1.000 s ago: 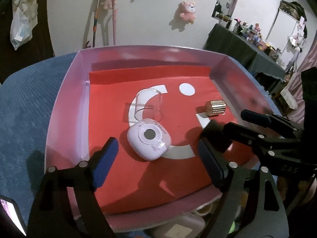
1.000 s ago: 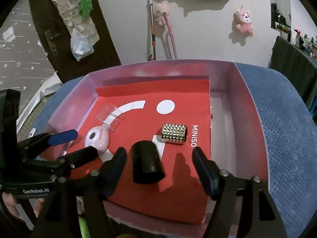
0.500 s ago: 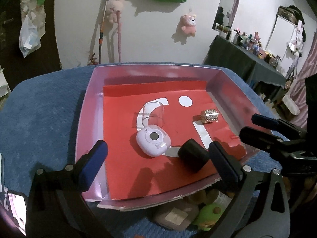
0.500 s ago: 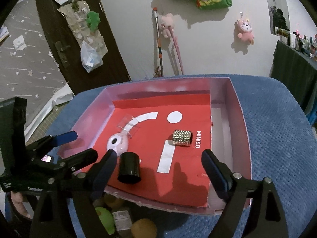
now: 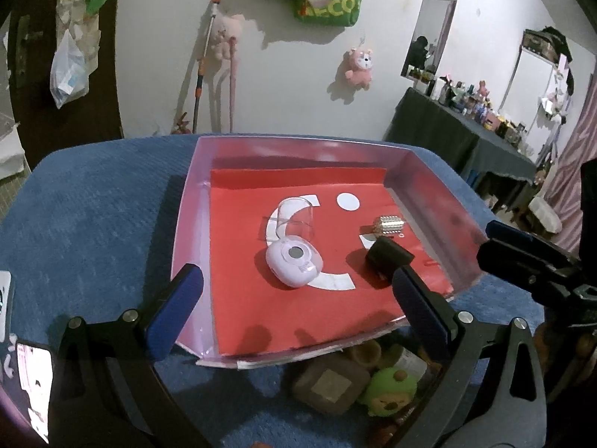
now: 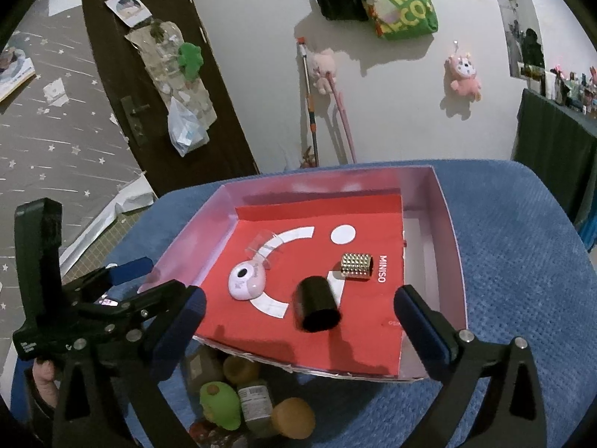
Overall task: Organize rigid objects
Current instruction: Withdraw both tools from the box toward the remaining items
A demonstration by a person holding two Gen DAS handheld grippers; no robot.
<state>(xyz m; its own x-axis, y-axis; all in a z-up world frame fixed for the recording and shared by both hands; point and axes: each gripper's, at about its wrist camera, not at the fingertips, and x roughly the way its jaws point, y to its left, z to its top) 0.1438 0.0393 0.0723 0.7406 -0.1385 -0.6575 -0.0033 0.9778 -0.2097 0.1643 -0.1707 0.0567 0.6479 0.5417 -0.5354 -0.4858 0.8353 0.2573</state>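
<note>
- Both wrist views now take in more of the pink tray (image 5: 190, 205) and the blue cushion (image 5: 97, 201) than a second ago; the black cylinder (image 6: 316, 308), then between the right gripper's fingers, now lies free on the red liner (image 6: 358, 339), clear of both tools.
- Left gripper (image 5: 294, 300): jaws stand fully apart at the lower edge of its frame, nothing between the pads, positioned over the near rim of the tray.
- Right gripper (image 6: 302, 315): jaws opening and wide apart; the black cylinder appears between the fingers in the frame but the pads do not touch it.
- Below the tray's near edge, lower centre of both frames: a cluster of small items, among them a green plush toy (image 5: 390, 392) and a labelled bottle (image 6: 255, 399).
- Tray floor, near part: black cylinder on its side, open end toward the right camera; to its left, a lilac rounded case (image 5: 294, 263) resting on a white arc print.
- Tray floor, further in: a clear plastic cup (image 5: 294, 218) on its side just behind the lilac case; a studded gold cylinder (image 6: 356, 267) on its side beside the "MINISO" lettering.
- Background, upper frame: white wall with a pink plush (image 6: 464, 74) and a green bag (image 6: 405, 3) hanging.
</note>
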